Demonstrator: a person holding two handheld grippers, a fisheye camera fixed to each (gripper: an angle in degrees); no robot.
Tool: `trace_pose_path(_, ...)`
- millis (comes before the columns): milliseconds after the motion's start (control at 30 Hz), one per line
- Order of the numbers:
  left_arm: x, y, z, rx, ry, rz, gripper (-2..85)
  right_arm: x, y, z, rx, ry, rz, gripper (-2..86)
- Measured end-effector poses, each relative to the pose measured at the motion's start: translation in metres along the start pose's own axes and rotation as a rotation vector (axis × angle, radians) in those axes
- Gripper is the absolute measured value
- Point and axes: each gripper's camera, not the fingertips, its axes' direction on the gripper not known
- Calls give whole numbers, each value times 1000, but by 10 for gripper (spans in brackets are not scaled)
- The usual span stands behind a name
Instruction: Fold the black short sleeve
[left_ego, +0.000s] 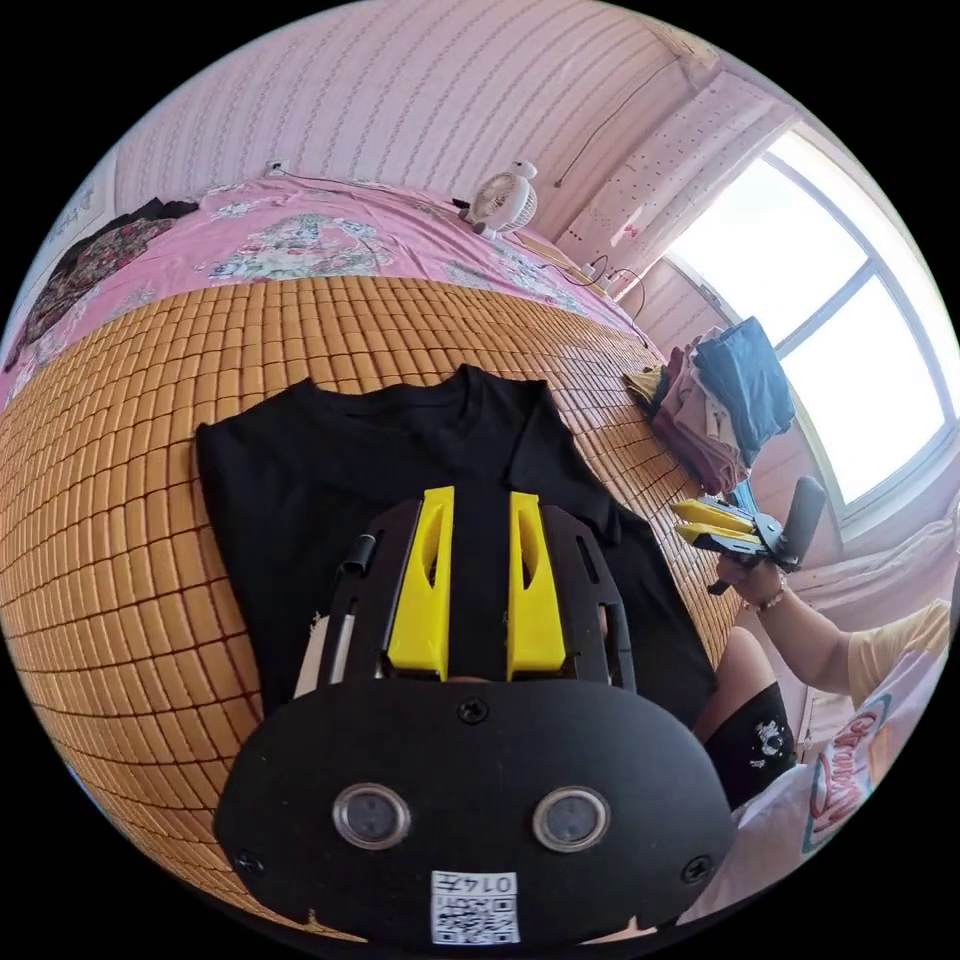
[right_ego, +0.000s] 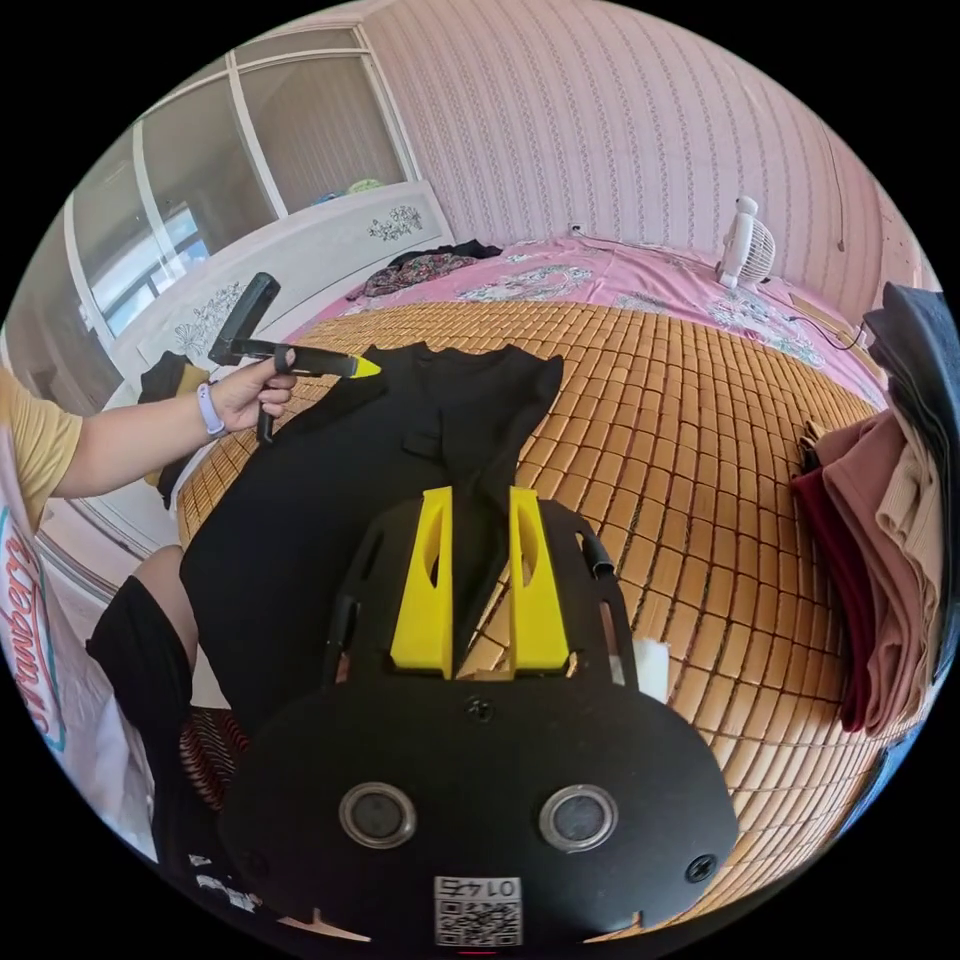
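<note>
On a woven bamboo mat (left_ego: 120, 520), the black short sleeve (left_ego: 330, 470) is laid flat; left gripper (left_ego: 478, 500) and right gripper (right_ego: 478, 500) are held parted above it, gripping nothing.

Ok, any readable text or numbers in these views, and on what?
Sticker on the left gripper: code square plus reversed digits, not reliably readable.
Sticker on the right gripper: likewise.
Lettering on the person's shirt: cut off, unreadable.

Bare bamboo mat (right_ego: 680, 420) lies open between the black shirt (right_ego: 330, 500) and the clothes pile (right_ego: 880, 540) at the bed's edge. A small fan (right_ego: 745, 245) stands well back, near the wall.
</note>
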Motion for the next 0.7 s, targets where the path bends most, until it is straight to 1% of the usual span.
trace_pose_path(167,-66,16,-48,55,-172,-110,87,13,-41,23,24,14,80,92)
trace_pose_path(233,-88,15,-56,75,-197,-154,89,19,-68,47,18,51,103,95)
trace_pose_path(333,-120,8,-59,91,-183,-227,98,32,-101,82,-27,21,163,104)
trace_pose_path(433,-133,-2,-50,86,-195,-218,104,38,-126,110,-67,48,201,93)
trace_pose_path(467,-139,-6,-44,76,-204,-244,98,38,-130,115,-75,55,198,86)
trace_pose_path(500,-143,-8,-40,61,-197,-262,92,36,-137,122,-88,70,188,60)
trace_pose_path(533,-151,-13,-32,10,-172,-300,60,33,-143,127,-110,87,173,23)
trace_pose_path(567,-153,-17,-31,-14,-179,-313,9,32,-146,129,-124,96,165,19)
trace_pose_path(600,-153,-19,-32,-19,-192,-308,6,30,-151,129,-135,114,150,10)
trace_pose_path(700,-150,-27,-46,12,-211,-288,-6,26,-162,110,-67,125,129,1)
